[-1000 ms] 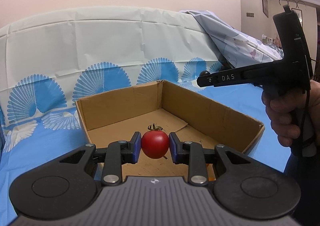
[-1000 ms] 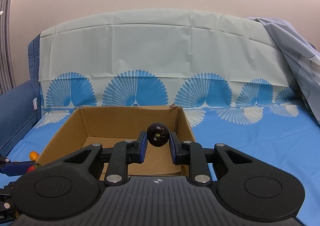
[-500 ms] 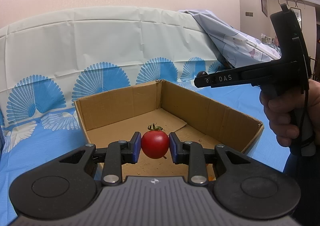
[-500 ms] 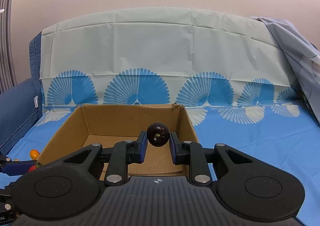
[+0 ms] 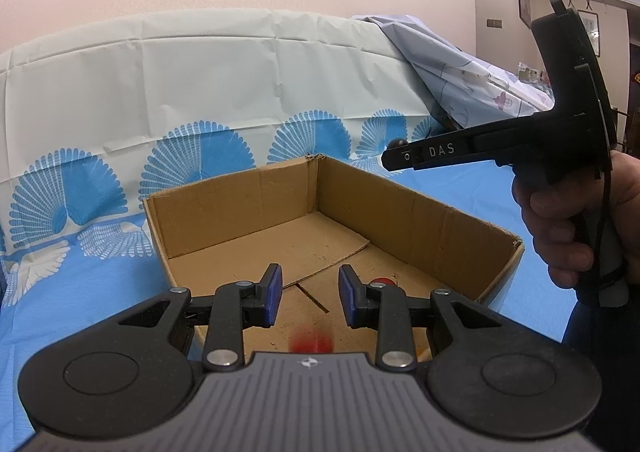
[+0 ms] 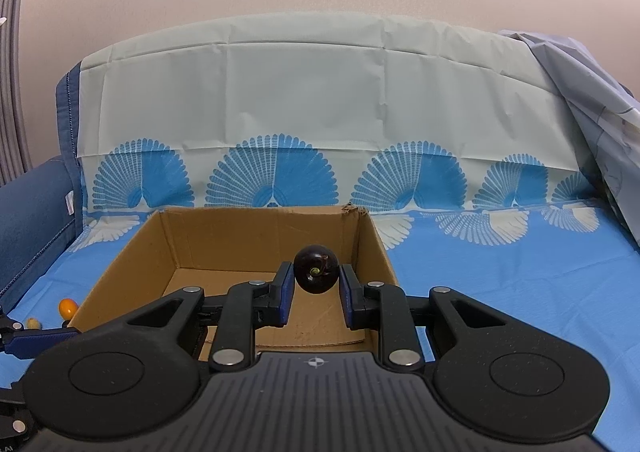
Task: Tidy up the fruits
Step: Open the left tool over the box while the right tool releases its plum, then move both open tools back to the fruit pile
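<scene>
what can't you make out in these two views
- Red blur, left wrist view: motion-smeared and partly behind the left claw body, so its shape is unreadable.
- Red fruit, same view: mostly hidden by the claw's right finger.
- Near floor of the cardboard box, right wrist view: covered by the right claw holding the dark fruit.
- Orange items, right wrist view: too small to identify.

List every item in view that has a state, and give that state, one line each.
left gripper: open, holding nothing.
red tomato: blurred, loose below the open jaws, over the box floor.
right gripper: shut on the dark plum, above the box.
cardboard box: open-topped, upright on the blue cloth.
orange fruit: lying outside the box.
</scene>
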Motion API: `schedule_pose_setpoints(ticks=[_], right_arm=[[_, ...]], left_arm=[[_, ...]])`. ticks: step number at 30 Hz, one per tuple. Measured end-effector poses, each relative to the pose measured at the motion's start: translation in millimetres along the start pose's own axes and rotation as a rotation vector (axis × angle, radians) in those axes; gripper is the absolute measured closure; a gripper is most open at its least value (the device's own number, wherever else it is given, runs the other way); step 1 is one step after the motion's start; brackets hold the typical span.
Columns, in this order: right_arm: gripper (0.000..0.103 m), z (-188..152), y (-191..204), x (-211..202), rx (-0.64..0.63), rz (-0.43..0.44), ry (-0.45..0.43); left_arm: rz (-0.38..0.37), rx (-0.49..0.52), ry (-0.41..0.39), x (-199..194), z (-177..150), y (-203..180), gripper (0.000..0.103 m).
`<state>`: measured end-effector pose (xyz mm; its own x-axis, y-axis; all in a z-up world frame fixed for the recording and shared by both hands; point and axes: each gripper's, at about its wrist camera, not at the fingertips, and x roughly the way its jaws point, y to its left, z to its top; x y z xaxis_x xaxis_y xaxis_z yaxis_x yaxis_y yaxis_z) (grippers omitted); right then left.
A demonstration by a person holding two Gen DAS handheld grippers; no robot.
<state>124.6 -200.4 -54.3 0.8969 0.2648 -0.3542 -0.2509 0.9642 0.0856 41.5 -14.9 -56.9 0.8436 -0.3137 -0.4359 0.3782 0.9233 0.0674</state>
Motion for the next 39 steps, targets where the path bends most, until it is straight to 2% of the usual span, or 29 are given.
schedule_pose_setpoints(ticks=[2,5,8,29,31,33,34,39], right_arm=[[0.063,0.1,0.2,0.0,0.001,-0.006,-0.002],[0.061,0.1,0.1,-0.4,0.008,-0.009,-0.004],[0.058,-0.1,0.6,0.2,0.010,-0.013,-0.001],[0.057,-0.4,1.9,-0.5,0.011,-0.025,-0.007],[0.057,-0.6,2.2,-1.6,0.011,-0.028,-0.011],[0.057,-0.6,1.5,-3.7,0.014,-0.030,-0.014],[0.057,-0.6,1.4,-4.2,0.017,-0.030,-0.015],[0.057,-0.5,0.6,-8.0,0.031,-0.039,-0.022]], left_arm=[[0.001,-0.001,0.001,0.0,0.0,0.0,0.067],[0.001,0.000,0.000,-0.1,0.1,0.1,0.061],[0.001,0.002,0.002,0.1,0.1,0.1,0.061],[0.041,0.021,-0.022,-4.7,-2.3,0.6,0.061],[0.057,0.036,-0.040,-6.3,-3.1,1.0,0.058],[0.078,0.048,-0.058,-8.9,-4.7,1.5,0.040],[0.085,0.051,-0.067,-10.3,-5.4,2.4,0.037],[0.118,0.050,-0.076,-15.6,-7.5,9.1,0.036]])
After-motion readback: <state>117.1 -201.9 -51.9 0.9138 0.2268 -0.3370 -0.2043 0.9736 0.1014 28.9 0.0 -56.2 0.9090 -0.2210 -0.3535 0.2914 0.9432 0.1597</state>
